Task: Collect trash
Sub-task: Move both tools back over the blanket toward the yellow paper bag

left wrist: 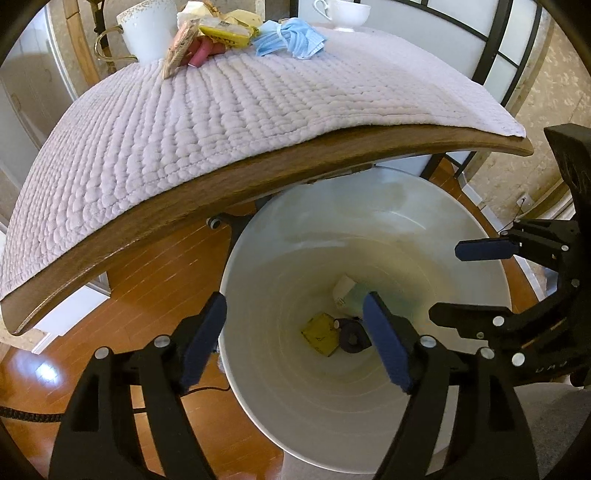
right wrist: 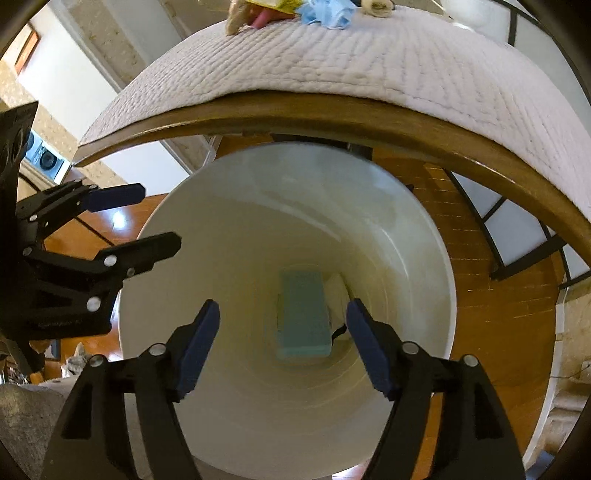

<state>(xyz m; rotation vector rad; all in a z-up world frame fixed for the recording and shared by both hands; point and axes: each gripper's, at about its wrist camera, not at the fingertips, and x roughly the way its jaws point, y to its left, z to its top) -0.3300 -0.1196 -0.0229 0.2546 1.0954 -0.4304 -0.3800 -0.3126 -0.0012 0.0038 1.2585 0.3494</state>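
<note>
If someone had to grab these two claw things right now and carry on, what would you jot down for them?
Left gripper: open, empty, over the bin.
Right gripper: open, empty, also over the bin.
Done: in the bin lie a teal box, a yellow packet and a dark round thing.
Left: on the table's mat, at its far edge, a blue mask, a yellow wrapper, a brown packet and a pink item. The white cups beside them are probably not trash.
</note>
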